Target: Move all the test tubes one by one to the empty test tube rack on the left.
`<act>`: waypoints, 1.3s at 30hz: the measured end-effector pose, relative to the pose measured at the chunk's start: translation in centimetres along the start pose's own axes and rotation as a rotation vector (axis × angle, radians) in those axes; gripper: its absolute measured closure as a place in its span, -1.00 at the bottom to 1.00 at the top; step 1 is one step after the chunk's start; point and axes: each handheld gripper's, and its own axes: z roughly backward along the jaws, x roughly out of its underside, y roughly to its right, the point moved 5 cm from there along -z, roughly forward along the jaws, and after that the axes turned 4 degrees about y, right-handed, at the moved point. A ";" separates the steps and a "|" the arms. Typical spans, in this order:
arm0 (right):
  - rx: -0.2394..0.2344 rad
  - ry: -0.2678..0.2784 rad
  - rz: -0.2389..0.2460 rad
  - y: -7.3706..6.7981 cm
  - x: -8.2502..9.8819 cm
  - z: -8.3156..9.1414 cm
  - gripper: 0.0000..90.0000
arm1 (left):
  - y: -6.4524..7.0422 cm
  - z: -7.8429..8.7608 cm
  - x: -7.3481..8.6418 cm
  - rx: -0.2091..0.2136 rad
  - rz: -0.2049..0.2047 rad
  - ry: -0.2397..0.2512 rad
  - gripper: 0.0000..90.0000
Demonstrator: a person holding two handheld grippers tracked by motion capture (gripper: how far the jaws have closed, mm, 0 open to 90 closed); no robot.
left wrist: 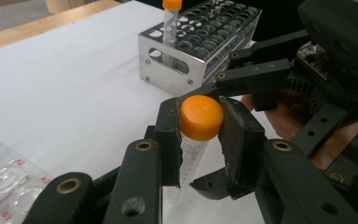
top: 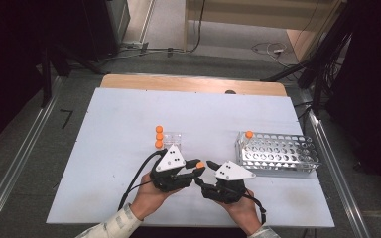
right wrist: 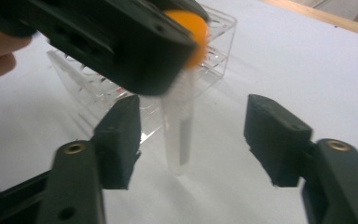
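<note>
A clear tube with an orange cap (left wrist: 200,116) stands upright just above the white table. My left gripper (left wrist: 198,140) is shut on it, the pads pressing on the cap and the tube's upper end. In the high view the left gripper (top: 198,166) and the cap (top: 200,164) are at the table's front middle. My right gripper (right wrist: 198,135) is open, its jaws standing wide on either side of the tube's lower body (right wrist: 179,135) without touching it. The right gripper (top: 204,172) faces the left one from the right.
A metal tube rack (top: 278,153) stands at the right with one orange-capped tube (top: 248,135) in its far left corner. A clear plastic rack (top: 172,139) with three orange-capped tubes (top: 158,136) beside it sits just beyond the grippers. The white sheet (top: 119,124) covers the table.
</note>
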 end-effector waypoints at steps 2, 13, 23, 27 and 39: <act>0.012 0.007 -0.012 0.3 -0.1 0.2 -0.41 | -0.4 0.5 -0.3 -0.007 0.009 0.011 0.55; 0.047 0.021 -0.047 1.5 0.1 0.9 -0.54 | -2.7 3.3 -1.6 -0.062 0.067 0.057 0.55; 0.071 0.022 -0.061 2.2 0.2 1.1 -0.54 | -4.9 6.7 -3.3 -0.114 0.112 0.111 0.55; 0.075 0.021 -0.056 2.2 0.2 1.1 -0.53 | -5.7 7.3 -3.1 -0.144 0.122 0.089 0.55; 0.082 0.022 -0.056 2.4 0.2 1.2 -0.52 | -6.9 8.3 -2.6 -0.201 0.111 0.019 0.55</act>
